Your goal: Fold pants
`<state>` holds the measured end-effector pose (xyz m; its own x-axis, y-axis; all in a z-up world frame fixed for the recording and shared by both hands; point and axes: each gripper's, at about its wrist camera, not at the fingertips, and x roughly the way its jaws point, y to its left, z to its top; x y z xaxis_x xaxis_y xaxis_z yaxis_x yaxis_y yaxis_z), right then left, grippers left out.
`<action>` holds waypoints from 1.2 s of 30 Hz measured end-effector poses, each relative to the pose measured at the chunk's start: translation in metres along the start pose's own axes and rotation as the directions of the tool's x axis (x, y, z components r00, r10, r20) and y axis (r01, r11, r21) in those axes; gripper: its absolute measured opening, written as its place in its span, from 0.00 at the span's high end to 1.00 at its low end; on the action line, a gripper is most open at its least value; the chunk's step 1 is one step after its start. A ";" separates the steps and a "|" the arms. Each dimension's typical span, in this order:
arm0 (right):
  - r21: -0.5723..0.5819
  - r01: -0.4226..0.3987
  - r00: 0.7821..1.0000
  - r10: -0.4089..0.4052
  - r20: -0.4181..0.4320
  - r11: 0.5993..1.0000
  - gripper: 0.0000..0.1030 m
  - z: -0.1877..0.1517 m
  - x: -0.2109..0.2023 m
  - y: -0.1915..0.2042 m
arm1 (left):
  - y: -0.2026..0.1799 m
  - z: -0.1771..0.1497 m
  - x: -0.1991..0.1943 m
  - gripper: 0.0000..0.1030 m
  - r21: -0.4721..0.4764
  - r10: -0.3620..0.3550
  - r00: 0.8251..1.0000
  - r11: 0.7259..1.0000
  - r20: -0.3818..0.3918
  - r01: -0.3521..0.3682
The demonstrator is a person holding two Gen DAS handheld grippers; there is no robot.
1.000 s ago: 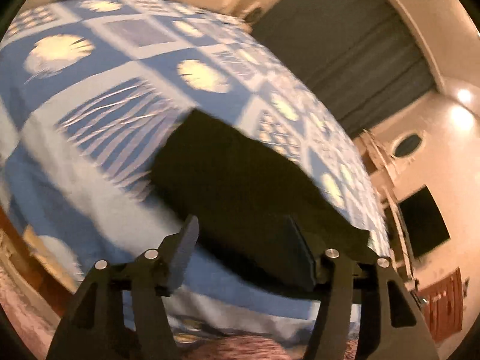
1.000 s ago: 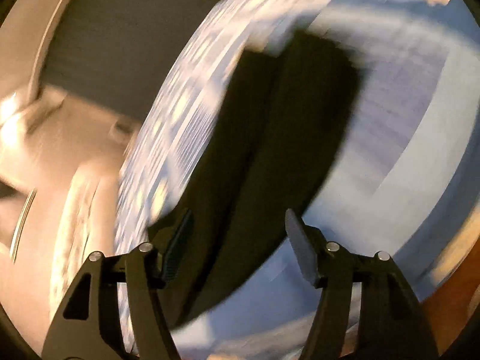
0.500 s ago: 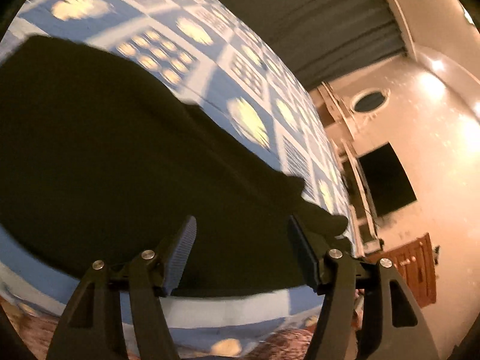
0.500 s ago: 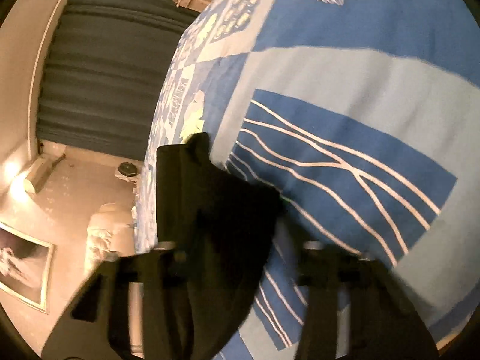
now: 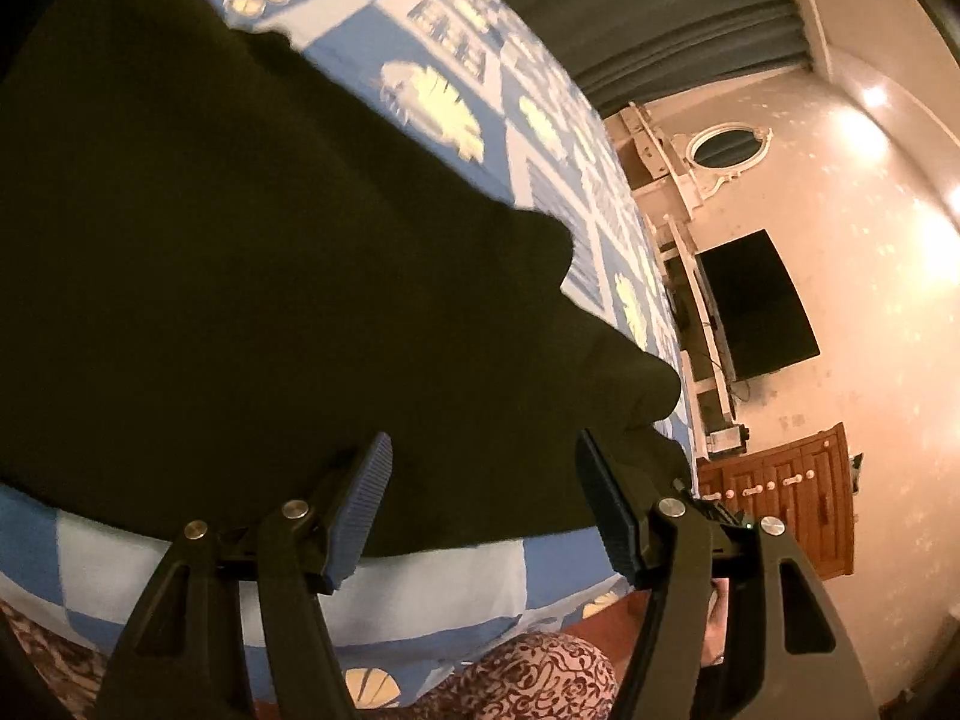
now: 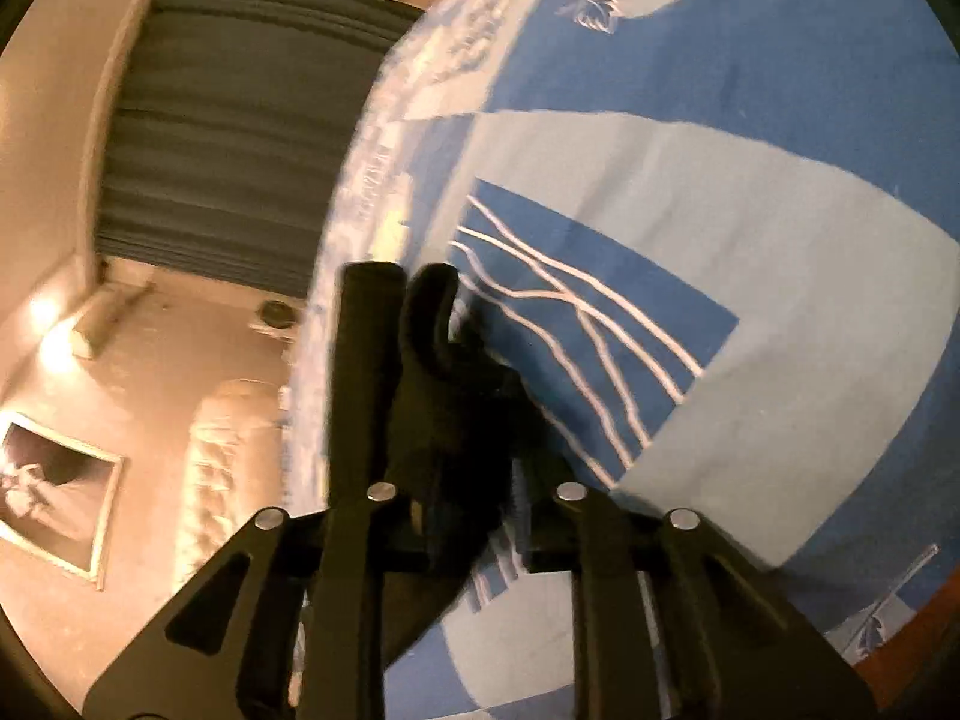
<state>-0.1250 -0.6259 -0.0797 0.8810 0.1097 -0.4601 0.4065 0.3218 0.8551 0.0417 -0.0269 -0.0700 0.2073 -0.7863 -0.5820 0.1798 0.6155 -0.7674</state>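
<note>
The dark pants [image 5: 252, 276] lie spread on a blue and white patterned bedspread [image 5: 456, 576], filling most of the left wrist view. My left gripper [image 5: 483, 489] is open, its jaws standing over the pants' near edge with nothing between them. In the right wrist view my right gripper [image 6: 456, 420] is shut on a bunched end of the pants [image 6: 444, 372], held just above the bedspread [image 6: 750, 240]. The cloth hangs dark between the fingers.
A wooden dresser [image 5: 780, 510], a wall TV [image 5: 756, 306] and dark curtains [image 5: 660, 6] stand beyond the bed's far side. A framed picture [image 6: 54, 492] and headboard [image 6: 228, 468] show at the left of the right wrist view. Patterned fabric [image 5: 528, 684] sits below the bed's near edge.
My right gripper closed on an end of the pants and drew it over the bedspread. My left gripper moved in close over the pants and stayed open.
</note>
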 end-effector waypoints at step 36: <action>0.046 -0.059 0.989 0.064 -0.133 0.997 0.41 0.023 0.120 0.047 | 0.005 -0.003 -0.024 0.27 -0.006 0.009 0.997 1.000 0.082 -0.008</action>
<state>0.0054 -0.6196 -0.0896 0.8653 0.2545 -0.4318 0.3646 0.2716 0.8907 0.0348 -0.0056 -0.0605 0.2873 -0.7738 -0.5645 0.1721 0.6214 -0.7643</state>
